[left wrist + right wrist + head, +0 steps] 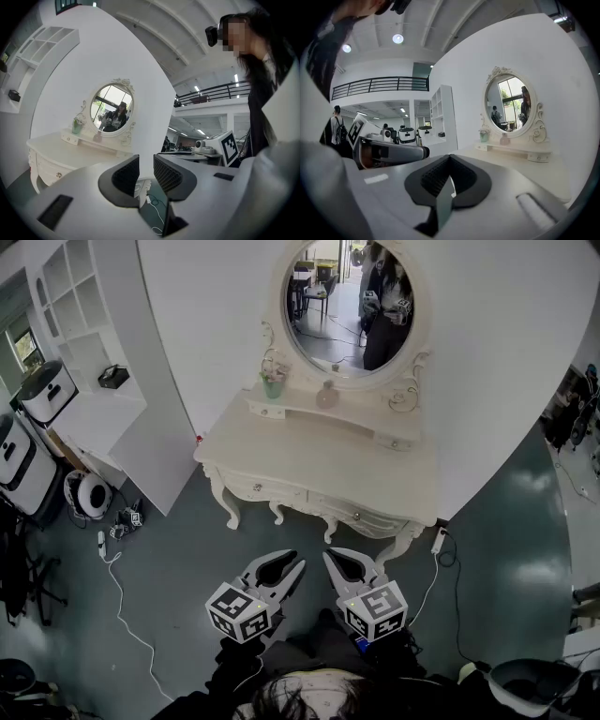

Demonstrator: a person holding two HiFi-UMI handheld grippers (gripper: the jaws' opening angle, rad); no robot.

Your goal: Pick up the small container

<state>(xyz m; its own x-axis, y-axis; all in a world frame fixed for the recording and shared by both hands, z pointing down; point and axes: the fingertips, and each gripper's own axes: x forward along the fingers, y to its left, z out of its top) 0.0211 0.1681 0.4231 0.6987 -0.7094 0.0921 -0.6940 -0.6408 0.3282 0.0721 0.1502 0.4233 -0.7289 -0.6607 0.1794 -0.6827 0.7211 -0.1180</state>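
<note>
A: Left gripper [146,171] state?
B: Closed down to a thin slit, nothing between the jaws. Held over the floor [187,559], in front of the desk [309,465]
A: Right gripper [449,161]?
B: Jaws fully together, empty too. Just beside the left one, tips angled toward each other in the head view
A: Where's the small container [326,396]?
B: On the desk's raised back shelf [281,412], at the foot of the oval mirror [347,306], roughly centred. Pale pinkish, upright
A: Anything near it?
B: Green pot [273,383] on the same shelf, to its left in the head view, apart from it. Both grippers are well short of the container, nothing touching it
</note>
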